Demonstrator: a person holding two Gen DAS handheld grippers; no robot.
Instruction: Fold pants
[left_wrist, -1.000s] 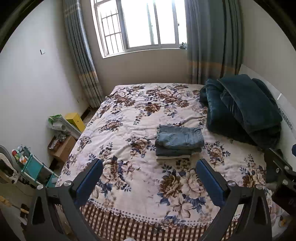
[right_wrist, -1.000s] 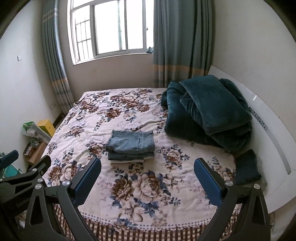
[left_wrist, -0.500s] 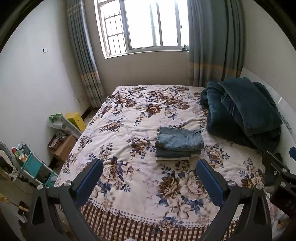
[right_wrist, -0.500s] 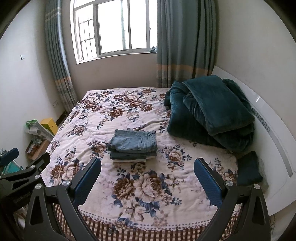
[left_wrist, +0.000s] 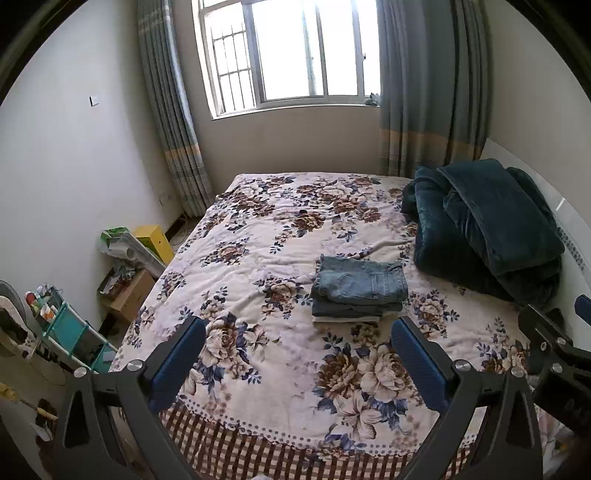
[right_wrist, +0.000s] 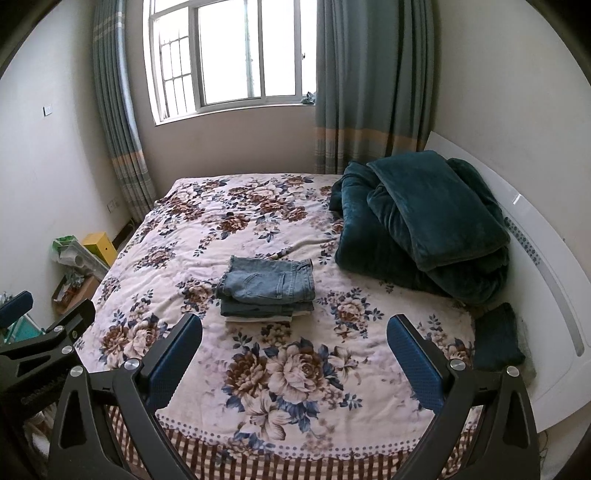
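Blue padding is seen on the inner faces of both pairs of fingers, which are mounted on black frames. The left gripper (left_wrist: 297, 339) is held above the foot edge of the bed with its fingers (left_wrist: 177, 360) spread wide and nothing between them. The right gripper (right_wrist: 293, 338) is held in the same manner, its fingers (right_wrist: 413, 354) also spread wide and empty. Each gripper is visible at the edge of the other's view: the right one at the right side of the left wrist view, the left one at the left side of the right wrist view.

Below the grippers, a checked brown-and-white border is shown along the near edge of the floral bedspread (left_wrist: 258, 258). Further in, near the middle of the bed, the folded pants (left_wrist: 360, 282) (right_wrist: 267, 282) are located. They are blue denim, laid flat as the top item of a small stack of folded clothes, with a back pocket facing up. No gripper touches the stack.

Beyond and to the right of the stack, a dark green blanket (right_wrist: 424, 221) is piled against the white headboard (right_wrist: 546, 280). On the floor to the left of the bed, a yellow box (left_wrist: 153, 242) and a teal shelf rack (left_wrist: 68, 328) are seen. At the far wall, a window (left_wrist: 295, 51) is flanked by grey-blue curtains (right_wrist: 118, 122).
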